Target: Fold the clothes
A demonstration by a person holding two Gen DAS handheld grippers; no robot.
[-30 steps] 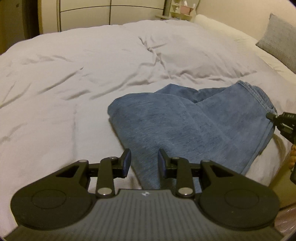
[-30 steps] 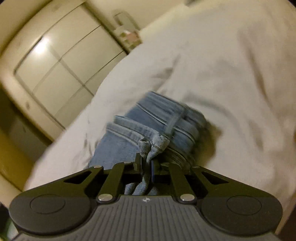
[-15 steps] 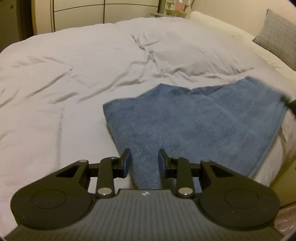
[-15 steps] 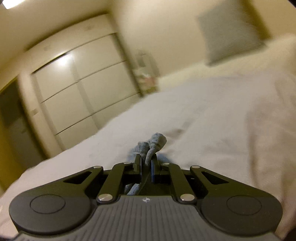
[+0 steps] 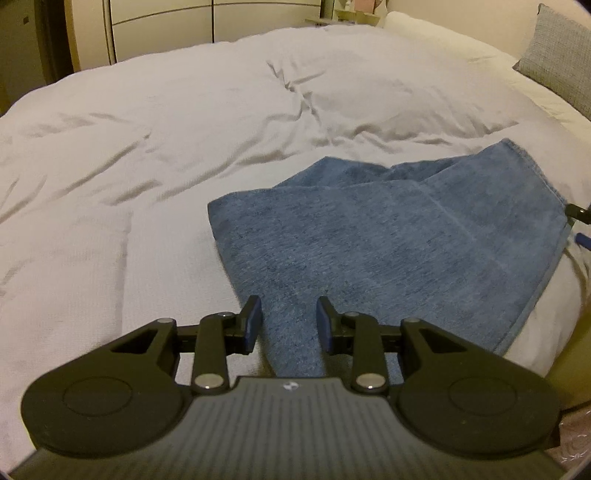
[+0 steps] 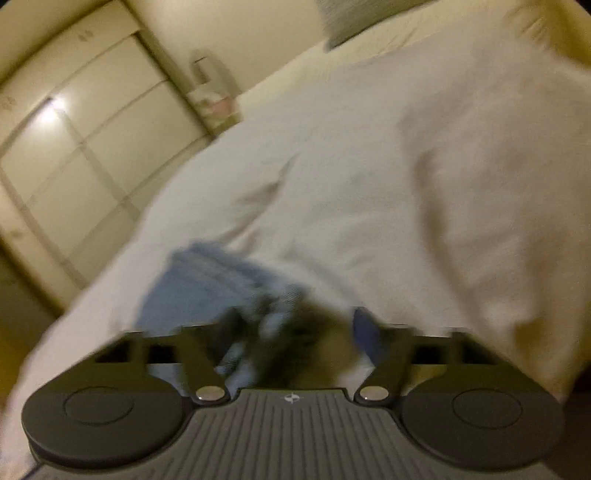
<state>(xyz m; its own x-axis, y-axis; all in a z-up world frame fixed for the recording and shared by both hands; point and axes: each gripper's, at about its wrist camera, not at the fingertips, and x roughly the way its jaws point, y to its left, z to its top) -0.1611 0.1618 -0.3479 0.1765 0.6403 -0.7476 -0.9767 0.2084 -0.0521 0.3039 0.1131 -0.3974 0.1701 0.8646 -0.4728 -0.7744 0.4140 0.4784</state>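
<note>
Your right gripper is opening its jaws and has just let go of the jeans, which lie folded near the bed edge. Your left gripper hangs partly open, gripping nothing; this fold looks done.

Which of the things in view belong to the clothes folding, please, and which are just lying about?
For the job:
- blue denim jeans
- white quilted duvet, the folding surface

Lying about:
- grey woven cushion
- cream panelled wardrobe
- small cluttered shelf
</note>
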